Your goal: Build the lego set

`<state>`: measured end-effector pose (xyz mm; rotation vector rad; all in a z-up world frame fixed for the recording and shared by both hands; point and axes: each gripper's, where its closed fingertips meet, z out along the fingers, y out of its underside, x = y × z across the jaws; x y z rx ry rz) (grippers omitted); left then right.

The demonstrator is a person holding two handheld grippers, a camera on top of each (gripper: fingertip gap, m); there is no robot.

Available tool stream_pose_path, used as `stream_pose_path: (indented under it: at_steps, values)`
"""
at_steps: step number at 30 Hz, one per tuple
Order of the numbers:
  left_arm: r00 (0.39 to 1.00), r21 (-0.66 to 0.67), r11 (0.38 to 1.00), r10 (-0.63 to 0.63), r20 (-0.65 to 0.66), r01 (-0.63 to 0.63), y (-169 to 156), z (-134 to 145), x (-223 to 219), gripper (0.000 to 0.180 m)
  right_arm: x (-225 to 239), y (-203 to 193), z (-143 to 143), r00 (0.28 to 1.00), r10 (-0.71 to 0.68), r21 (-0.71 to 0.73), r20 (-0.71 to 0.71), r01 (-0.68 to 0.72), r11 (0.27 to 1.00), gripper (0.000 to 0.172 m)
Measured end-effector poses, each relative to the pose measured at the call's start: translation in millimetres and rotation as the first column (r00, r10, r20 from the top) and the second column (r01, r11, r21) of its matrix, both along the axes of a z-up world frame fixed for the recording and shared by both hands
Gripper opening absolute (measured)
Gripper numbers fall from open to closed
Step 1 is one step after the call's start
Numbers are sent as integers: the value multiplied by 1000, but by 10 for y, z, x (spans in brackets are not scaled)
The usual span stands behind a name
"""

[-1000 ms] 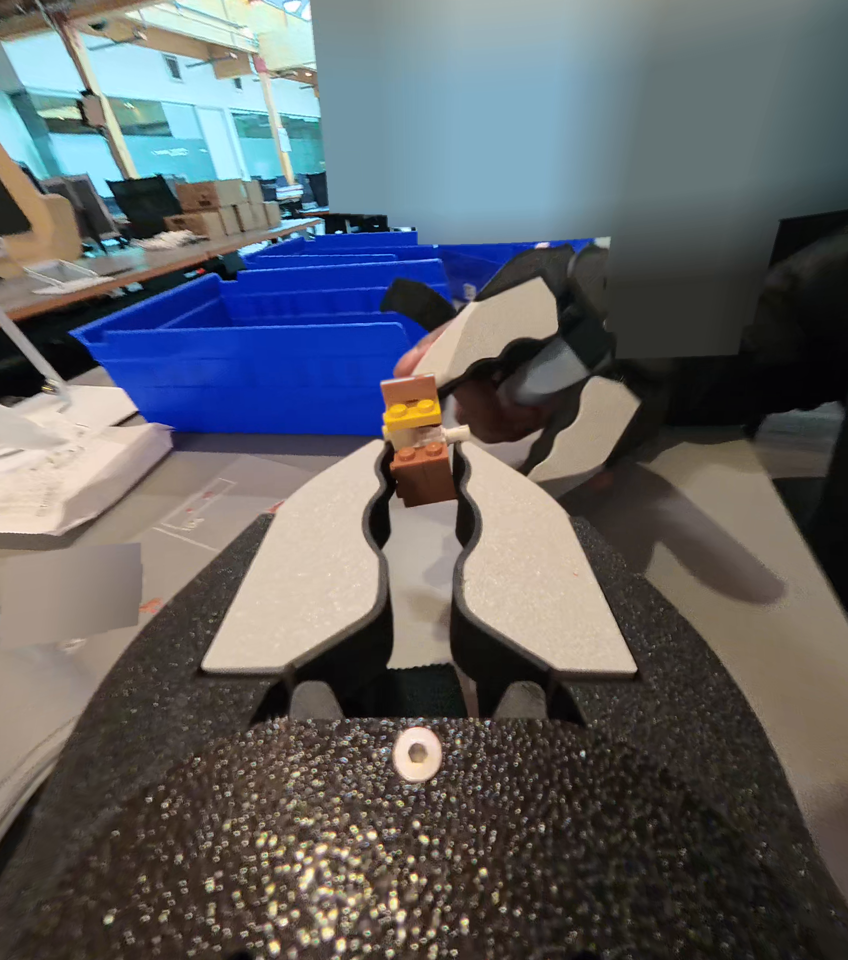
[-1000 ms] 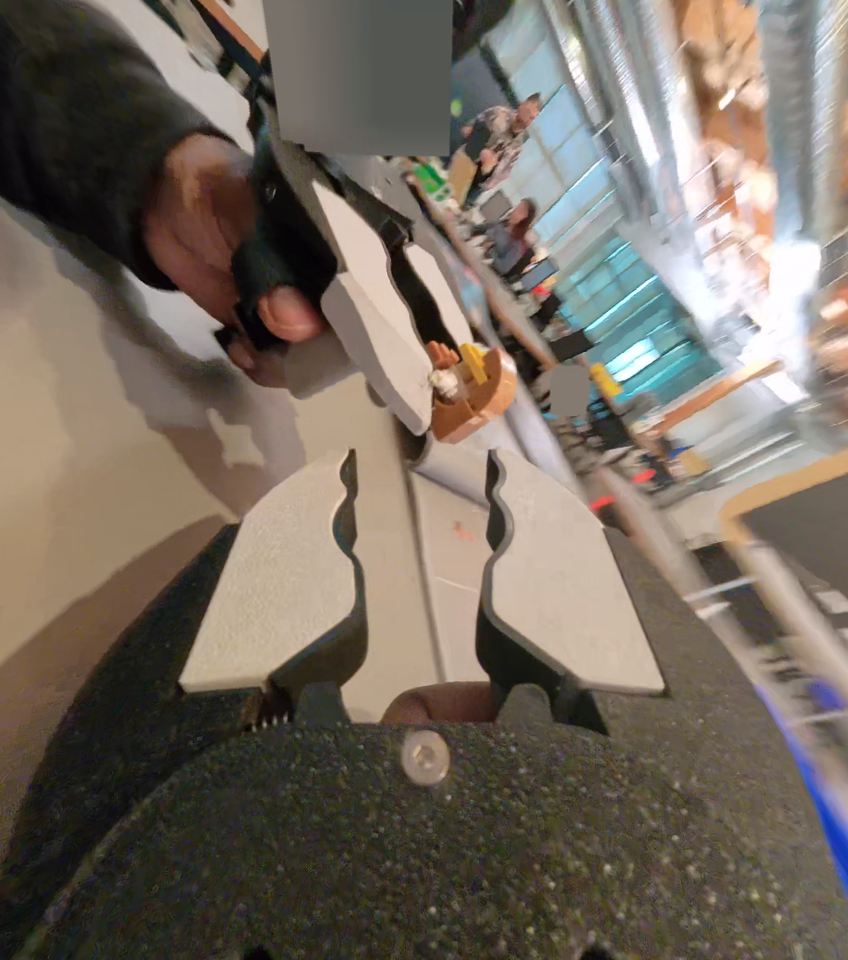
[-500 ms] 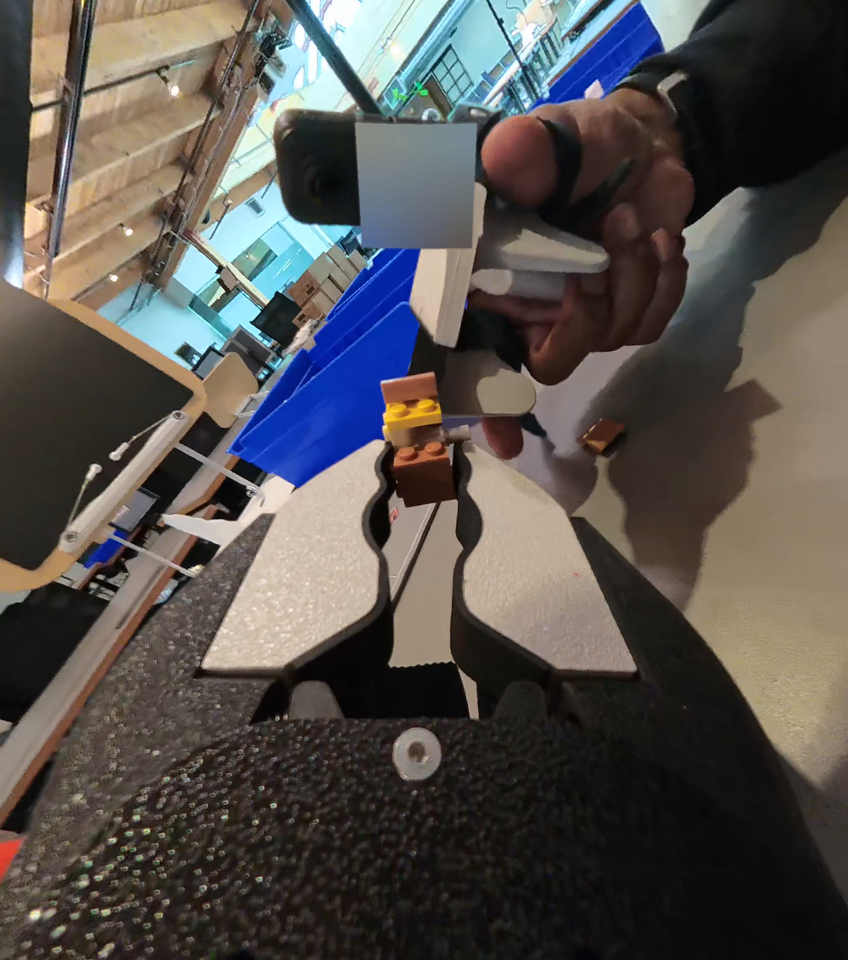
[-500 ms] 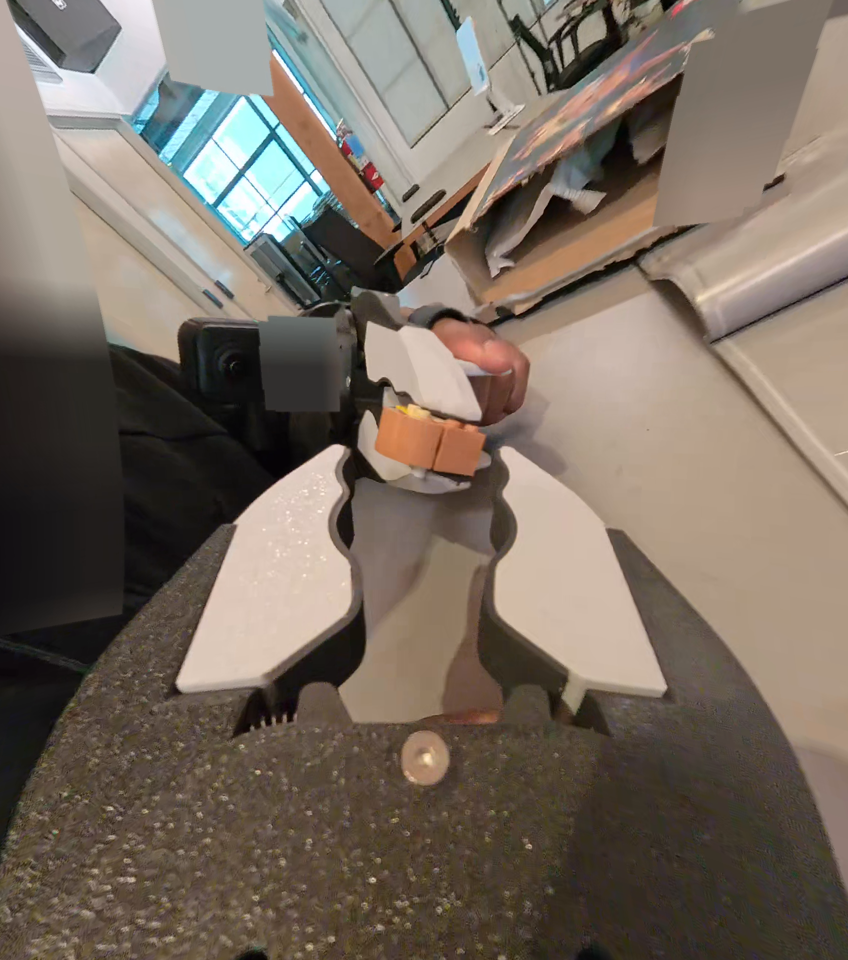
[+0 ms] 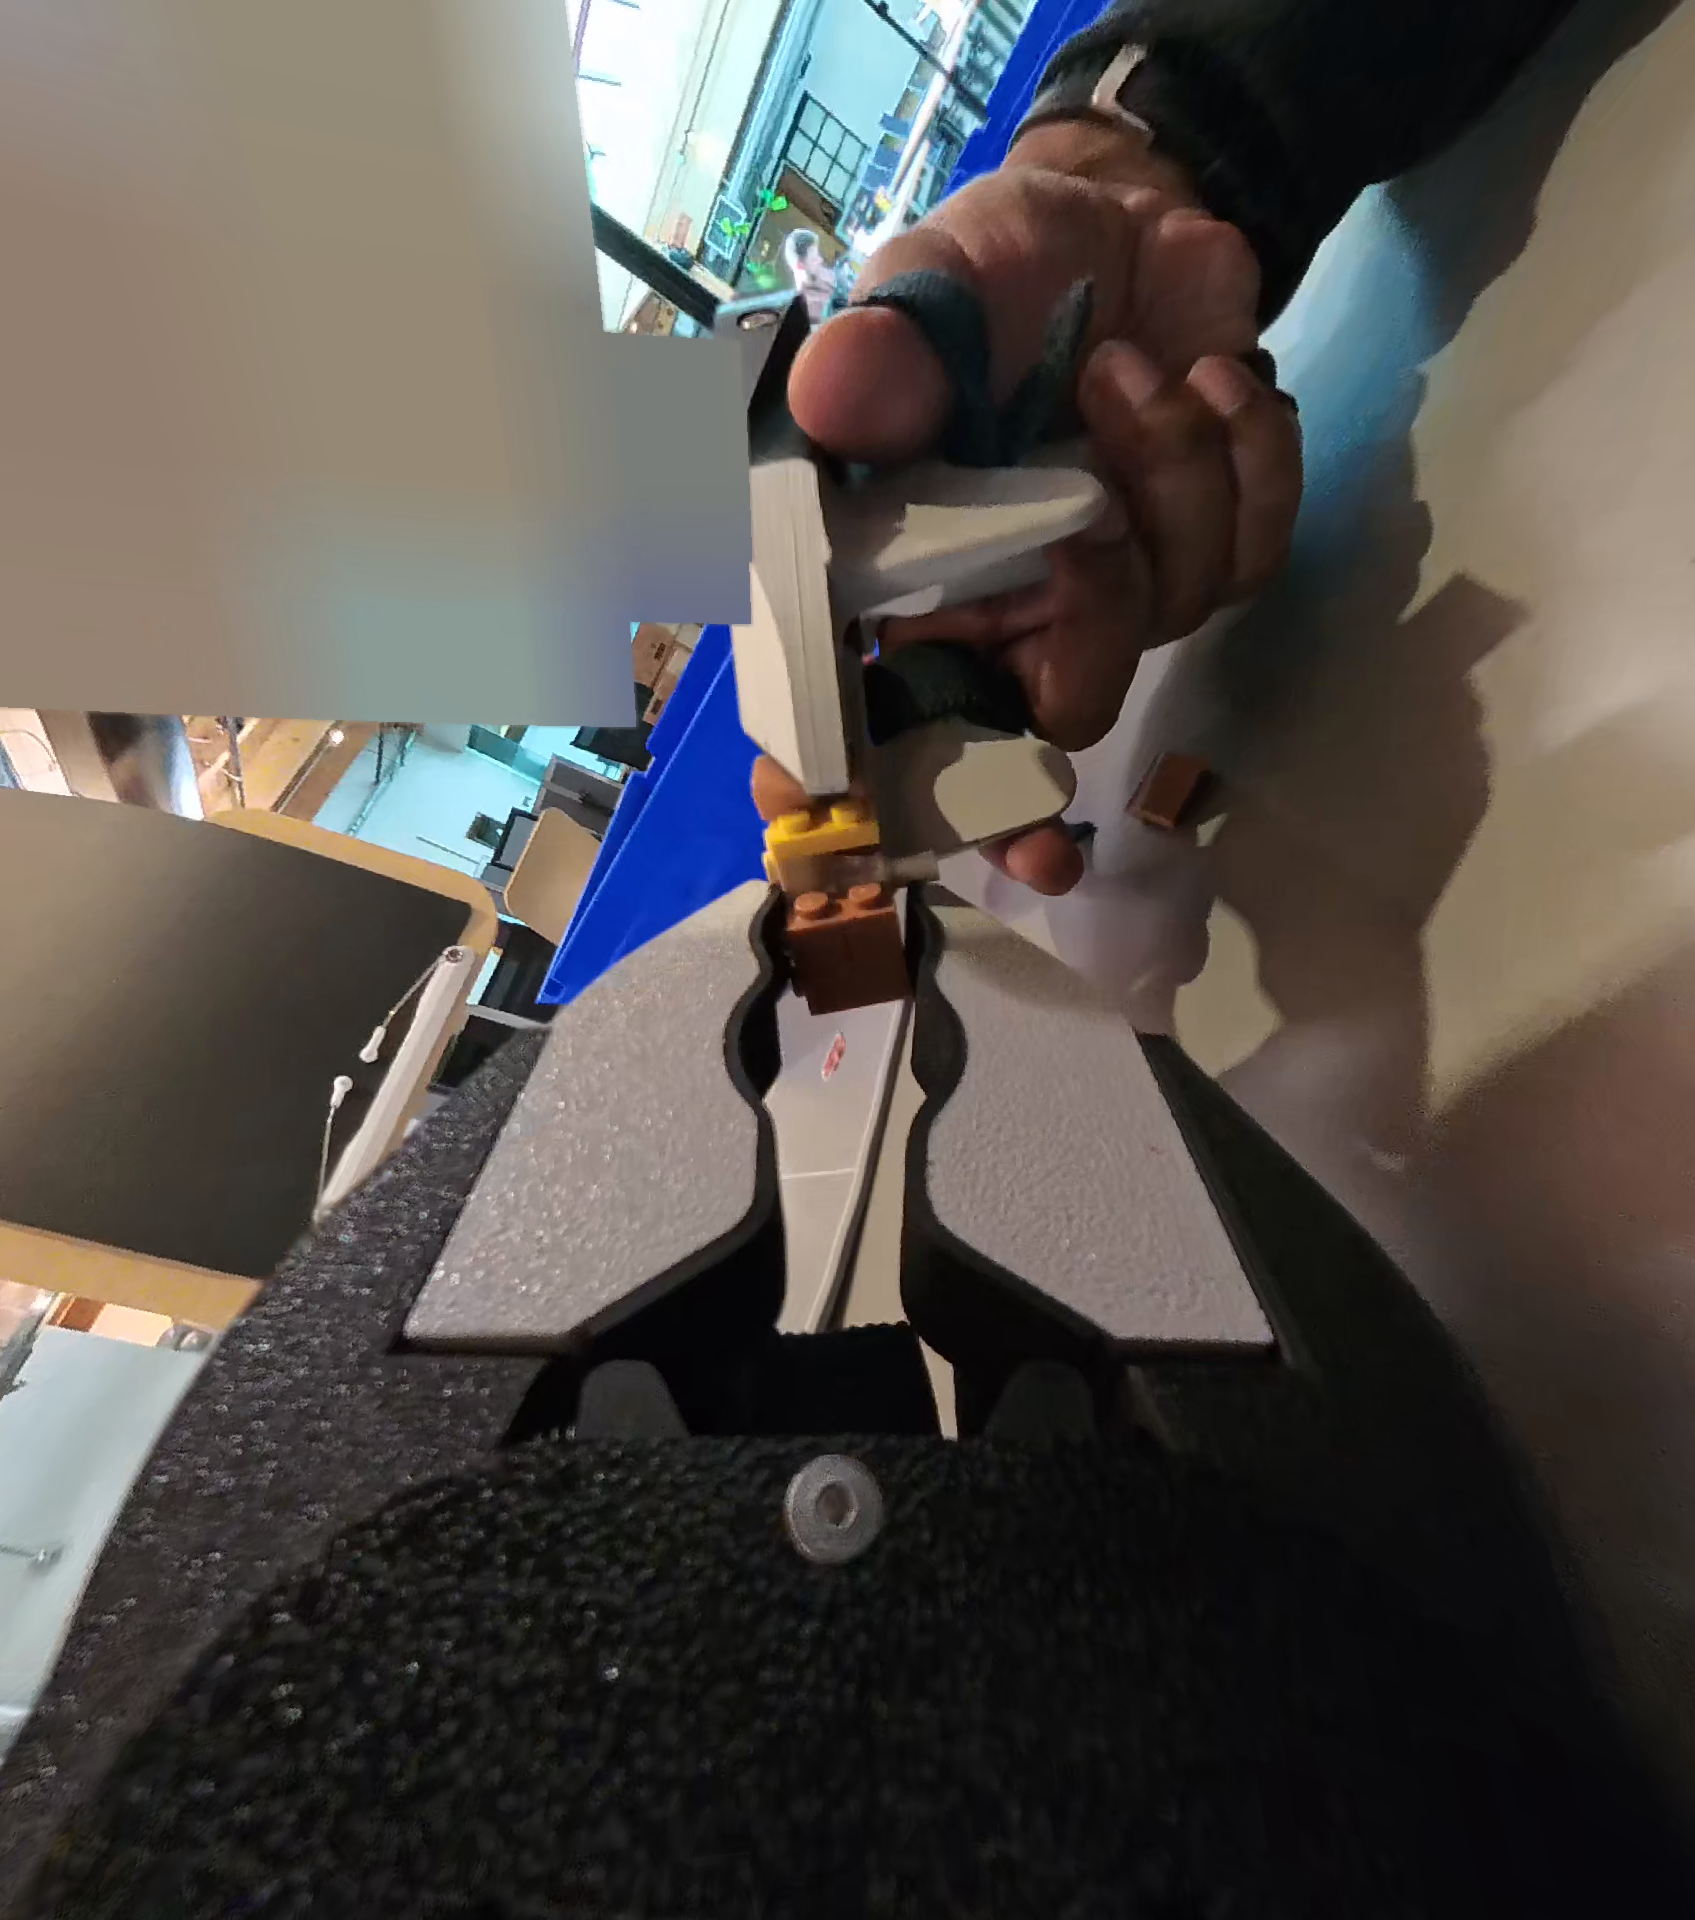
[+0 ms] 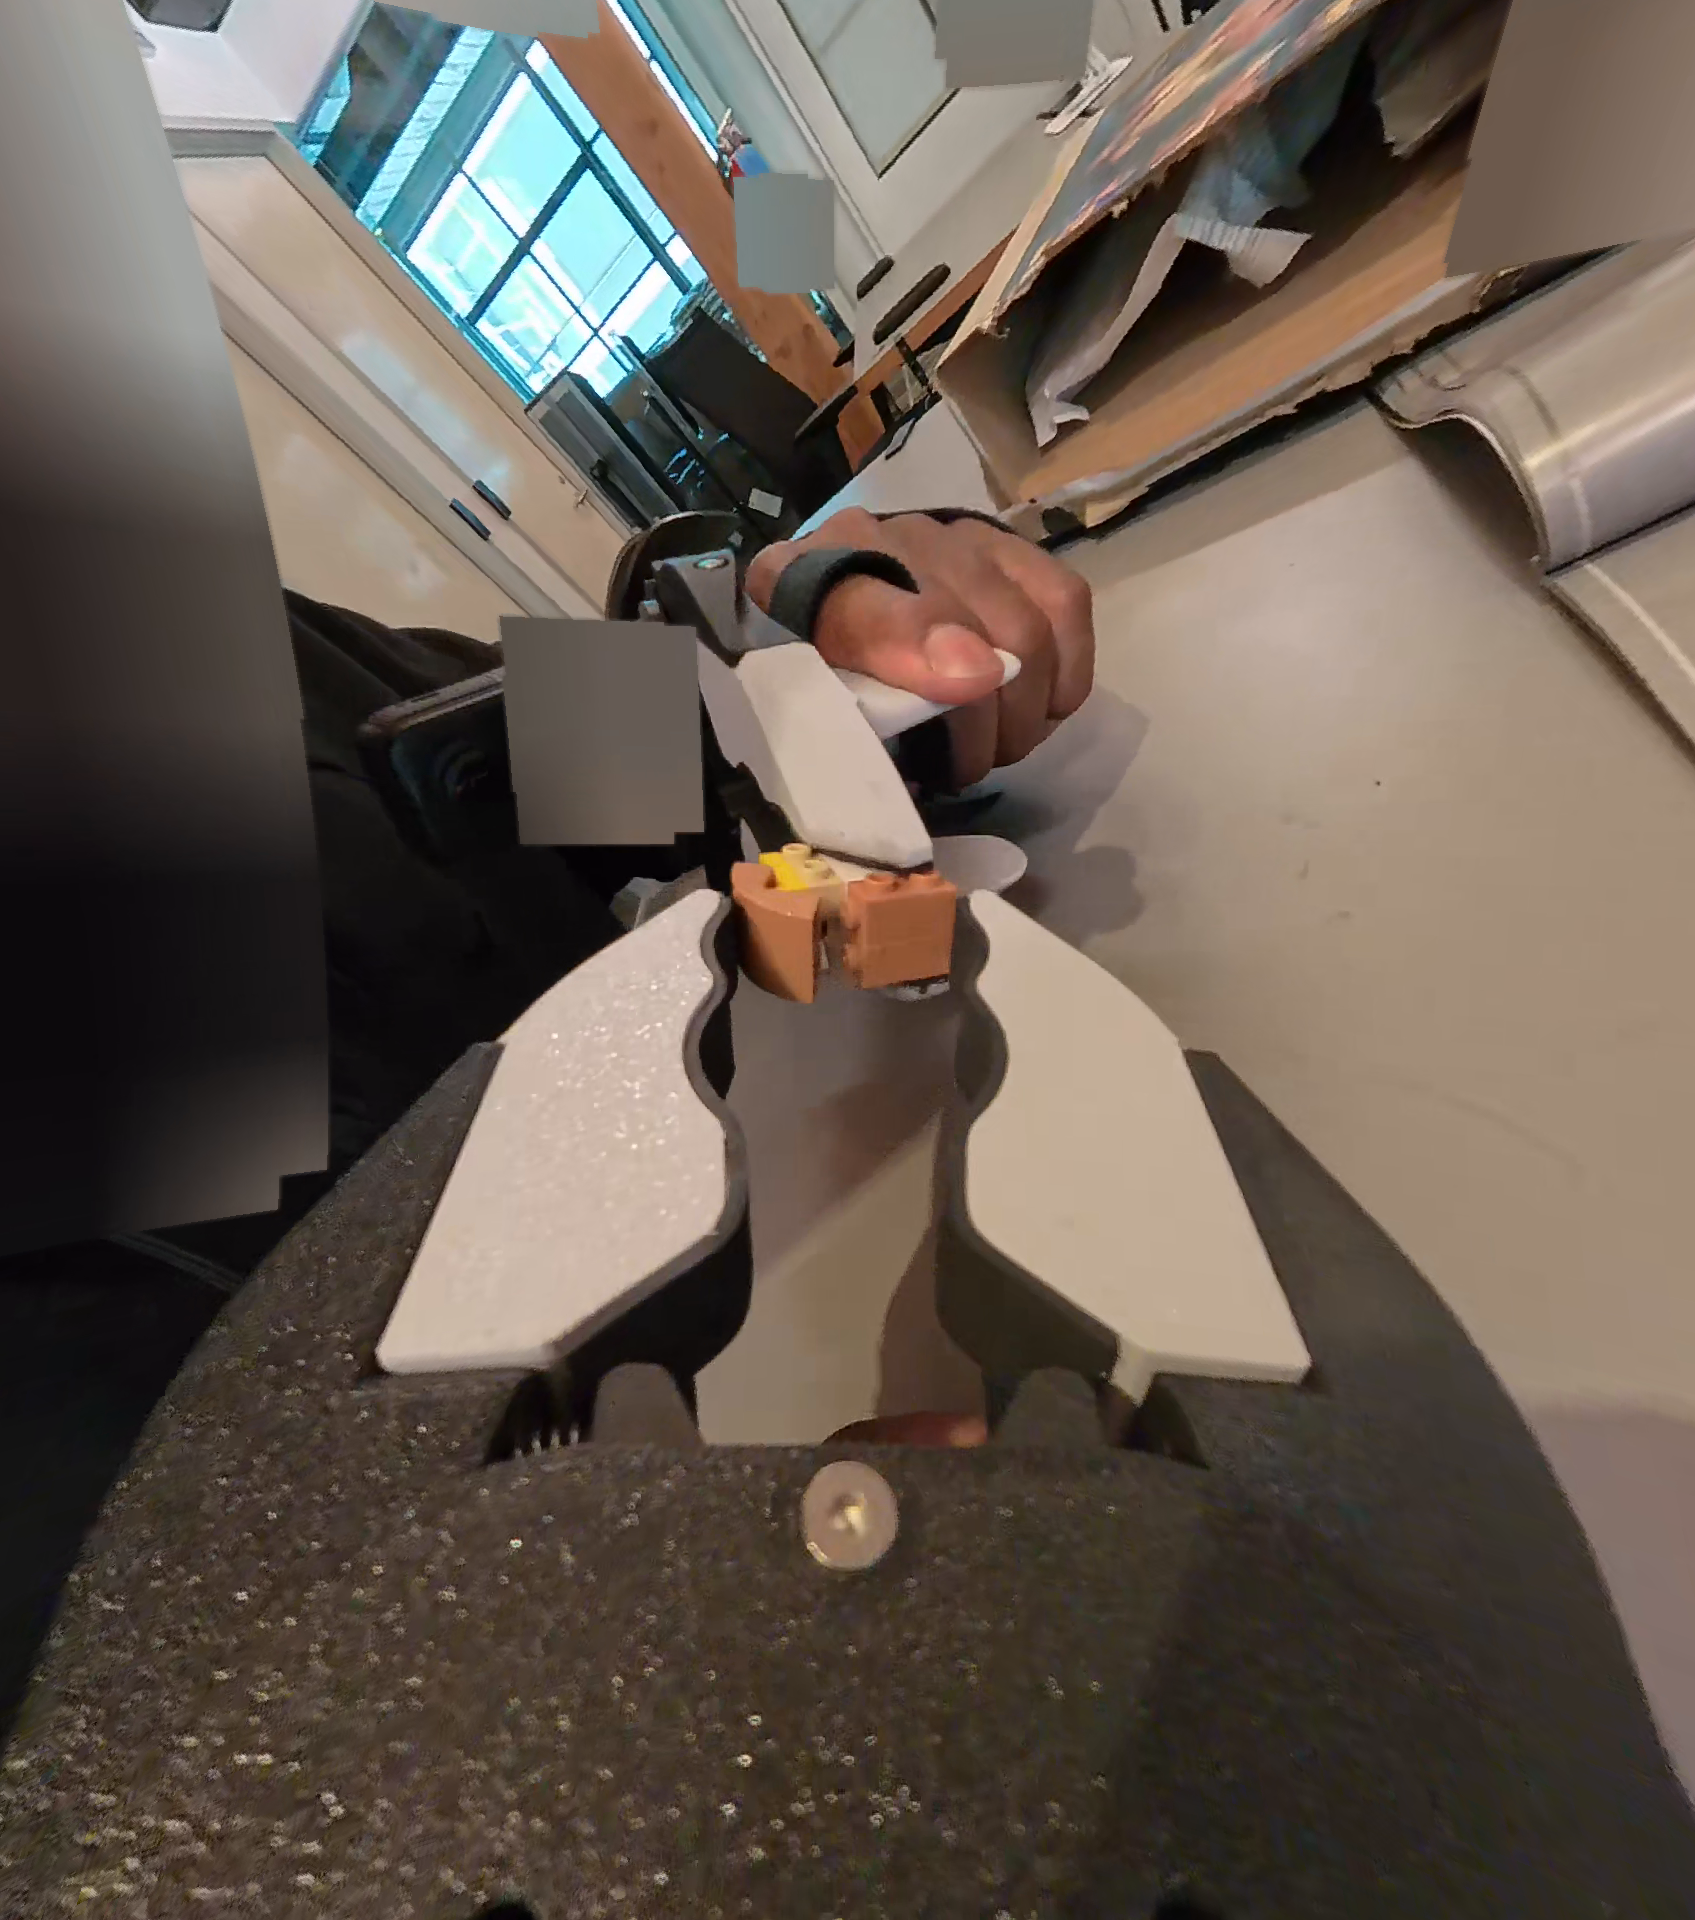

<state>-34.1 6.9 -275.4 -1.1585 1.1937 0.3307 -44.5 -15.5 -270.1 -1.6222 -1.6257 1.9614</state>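
both grippers (image 5: 845,914) (image 6: 848,935) fingertip to fingertip

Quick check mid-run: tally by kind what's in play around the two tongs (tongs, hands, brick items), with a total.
Tongs: 2, left tongs clamped on the stack, right tongs around its other end
Hands: 2, right hand, left hand
Brown-and-yellow brick stack: 1
Loose brown brick on the table: 1
Total: 6
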Motion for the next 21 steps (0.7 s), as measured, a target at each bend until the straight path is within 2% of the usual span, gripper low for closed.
stream_pose_path:
  at_steps: [8,21]
  values:
    - [996,65,994,-88,-8,89,-131,62,121,21,108,-164,48,991,134,-66,-26,-135,989,39]
    - [991,121,983,-137,-11,137,-238,134,198,21,191,-277,102,975,215,-102,-60,-220,970,37]
